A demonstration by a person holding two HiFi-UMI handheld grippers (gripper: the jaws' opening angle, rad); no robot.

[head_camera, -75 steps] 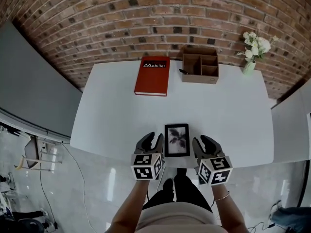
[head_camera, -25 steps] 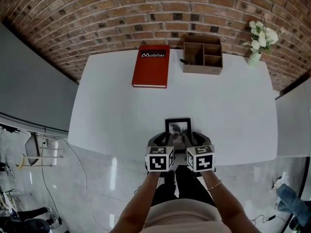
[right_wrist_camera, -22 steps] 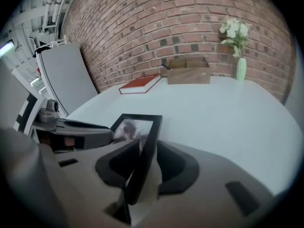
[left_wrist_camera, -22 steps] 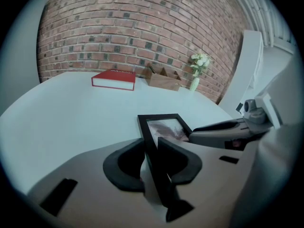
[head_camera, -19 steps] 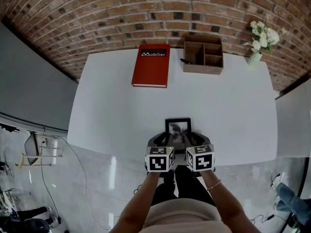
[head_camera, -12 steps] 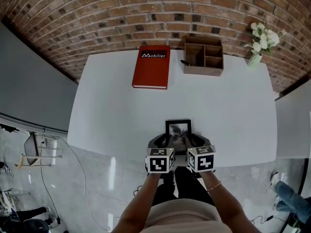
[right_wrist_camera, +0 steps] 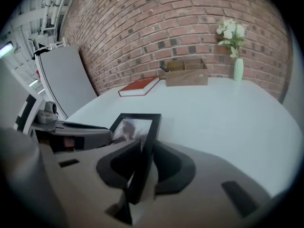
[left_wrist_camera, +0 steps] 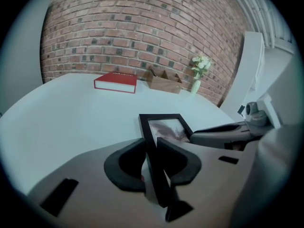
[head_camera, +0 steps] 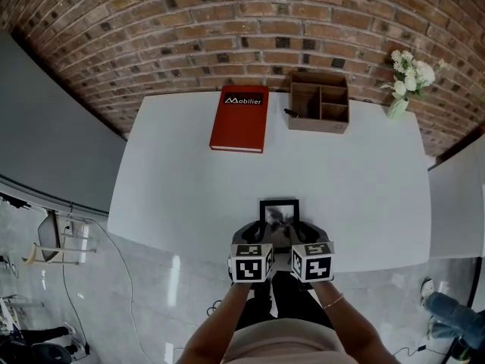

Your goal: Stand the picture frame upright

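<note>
Left gripper view: left gripper [left_wrist_camera: 151, 144] jaws just closing, clamped on picture frame [left_wrist_camera: 167, 127] left rail | right gripper [right_wrist_camera: 147, 146]: same, right rail

Smooth, matt white counter [head_camera: 182, 180], carrying at 6 o'clock a picture frame [head_camera: 279, 208] with a black satin moulding and glossy, reflecting glazing. At 11 o'clock lies a book [head_camera: 239, 120] with a matt red cover, and at 1 o'clock an organiser box [head_camera: 318, 120] of plain brown wood. Rough brick wall [head_camera: 227, 21] at 12 o'clock; glossy pale floor [head_camera: 151, 294] at 7 o'clock.
</note>
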